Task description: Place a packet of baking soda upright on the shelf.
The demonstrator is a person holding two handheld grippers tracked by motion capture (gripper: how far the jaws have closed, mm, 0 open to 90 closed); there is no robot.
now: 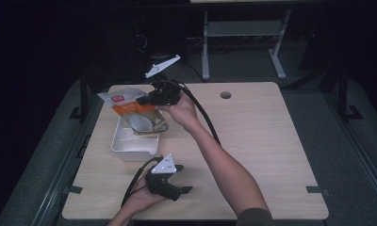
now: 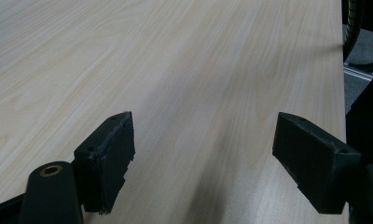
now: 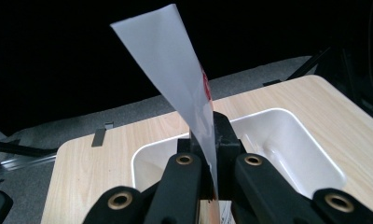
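Note:
An orange and white snack pouch [image 1: 132, 109] with a red label hangs in the air above a white rectangular tub [image 1: 130, 147]. My right gripper [image 1: 143, 100] is shut on the pouch's edge, and the jaws pinch the thin white film [image 3: 182, 88] that rises between them. Below it the tub [image 3: 287, 135] sits on the light wood table. My left gripper [image 1: 186, 189] rests low near the table's front edge, held in a hand. Its jaws stand wide apart over bare wood [image 2: 203, 135], with nothing between them.
The table [image 1: 262, 141] has a round cable hole [image 1: 225, 95] at the back. A black cable [image 1: 203, 117] trails from the right gripper along the forearm. A grey metal frame [image 1: 243, 33] stands on the dark floor behind.

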